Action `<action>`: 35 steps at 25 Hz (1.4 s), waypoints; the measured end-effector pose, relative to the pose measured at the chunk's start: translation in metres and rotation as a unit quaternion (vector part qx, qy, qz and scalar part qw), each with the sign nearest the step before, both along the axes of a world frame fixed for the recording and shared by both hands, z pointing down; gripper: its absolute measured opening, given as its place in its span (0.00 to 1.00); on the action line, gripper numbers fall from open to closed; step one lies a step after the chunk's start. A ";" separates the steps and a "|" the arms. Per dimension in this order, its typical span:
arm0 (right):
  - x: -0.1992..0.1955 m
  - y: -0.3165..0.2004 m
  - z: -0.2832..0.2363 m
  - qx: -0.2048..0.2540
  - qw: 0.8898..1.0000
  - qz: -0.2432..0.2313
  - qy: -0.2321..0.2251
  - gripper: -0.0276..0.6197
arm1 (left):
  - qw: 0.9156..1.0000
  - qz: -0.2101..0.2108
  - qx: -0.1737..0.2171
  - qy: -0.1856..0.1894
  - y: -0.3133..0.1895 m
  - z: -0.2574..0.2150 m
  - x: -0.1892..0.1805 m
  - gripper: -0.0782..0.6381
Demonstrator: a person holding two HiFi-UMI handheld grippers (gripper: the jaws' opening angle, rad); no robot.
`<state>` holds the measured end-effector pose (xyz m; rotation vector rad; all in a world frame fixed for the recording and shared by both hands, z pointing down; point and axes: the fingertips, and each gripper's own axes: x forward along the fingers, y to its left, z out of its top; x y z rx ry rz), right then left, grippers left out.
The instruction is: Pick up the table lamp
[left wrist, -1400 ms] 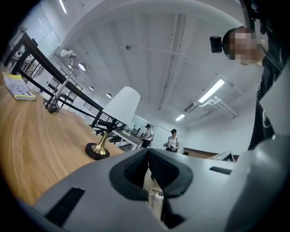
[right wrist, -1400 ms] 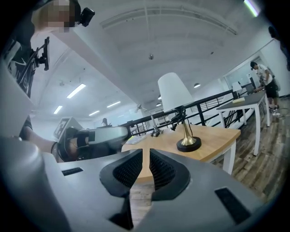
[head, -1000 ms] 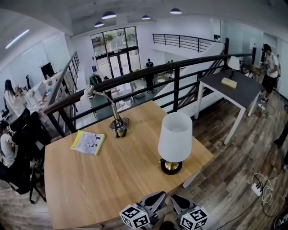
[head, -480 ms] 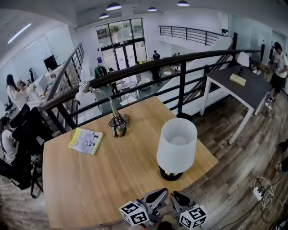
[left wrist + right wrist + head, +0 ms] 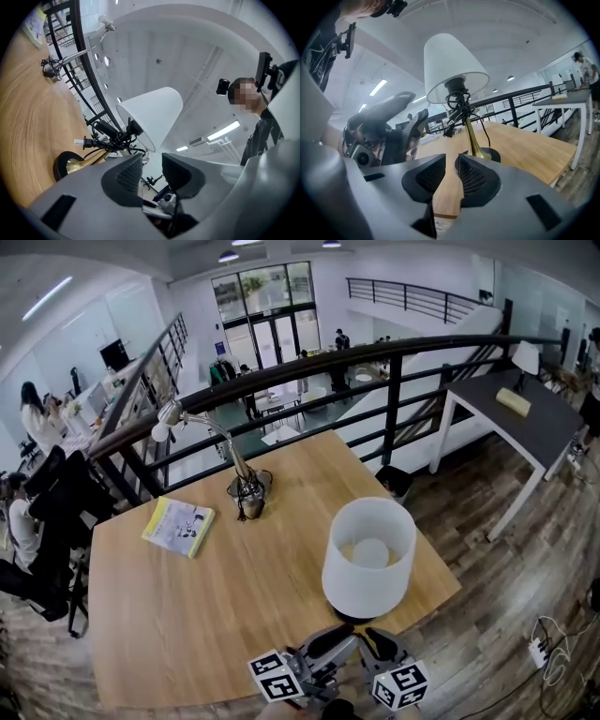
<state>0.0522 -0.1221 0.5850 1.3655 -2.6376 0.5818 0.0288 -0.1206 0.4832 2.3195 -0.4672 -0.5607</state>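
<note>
While our left hand-held gripper [image 5: 342, 645] has just been opening wide and the right hand-held gripper [image 5: 378, 641] only barely, both empty | table lamp [image 5: 361, 589] stands just ahead | we may bump its shade [image 5: 450, 65] and topple it.

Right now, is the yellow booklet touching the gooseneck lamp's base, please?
Apart: the head view shows bare tabletop between the yellow booklet and the gooseneck lamp's base.

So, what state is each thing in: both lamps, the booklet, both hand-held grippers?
Table lamp: upright on the table, not held.
Desk lamp: standing, neck bent.
Booklet: closed, lying flat.
Left hand-held gripper: jaws have just been opening, empty.
Right hand-held gripper: jaws have just been opening a little, empty.
</note>
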 end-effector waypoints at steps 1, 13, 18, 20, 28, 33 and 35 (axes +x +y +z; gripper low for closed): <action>0.001 -0.003 0.001 0.000 1.000 -0.002 -0.001 0.15 | 1.000 0.002 -0.002 0.012 -0.002 -0.001 0.001 0.28; 0.000 -0.049 0.002 0.034 0.999 -0.008 0.012 0.28 | 0.989 0.021 -0.009 0.144 -0.026 -0.024 0.002 0.28; 0.002 -0.075 -0.004 0.057 0.998 0.005 0.025 0.30 | 0.986 0.039 0.001 0.160 -0.034 -0.028 0.000 0.28; 0.001 -0.081 -0.005 0.061 0.998 0.010 0.028 0.30 | 0.985 0.045 0.001 0.165 -0.036 -0.029 0.000 0.28; -0.006 -0.097 -0.001 0.065 0.997 0.011 0.027 0.30 | 0.974 0.090 0.028 0.205 -0.035 -0.040 0.003 0.28; -0.008 -0.106 0.001 0.063 0.997 0.011 0.031 0.30 | 0.969 0.113 0.047 0.213 -0.038 -0.048 0.003 0.27; -0.008 -0.106 0.001 0.066 0.997 0.015 0.035 0.30 | 0.967 0.127 0.054 0.213 -0.035 -0.048 0.004 0.25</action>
